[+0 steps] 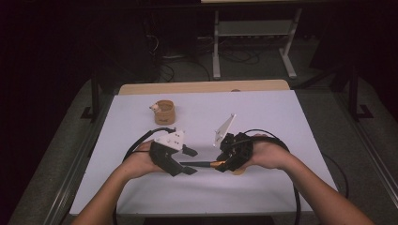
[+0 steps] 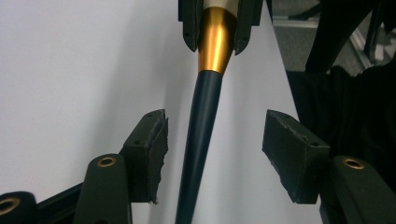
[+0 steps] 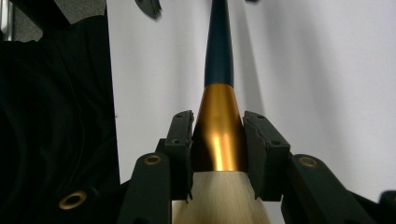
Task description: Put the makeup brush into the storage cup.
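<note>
Brush [image 1: 202,164]: one, between two grippers

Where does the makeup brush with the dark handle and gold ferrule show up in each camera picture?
High view: the dark-handled makeup brush with the gold ferrule lies level between the two grippers, low centre.
Left gripper view: it runs from top centre to the bottom edge, between the open jaws of the left gripper.
Right gripper view: centre, rising to the top, clamped by the right gripper.
Shared landmark: the gold ferrule.
</note>
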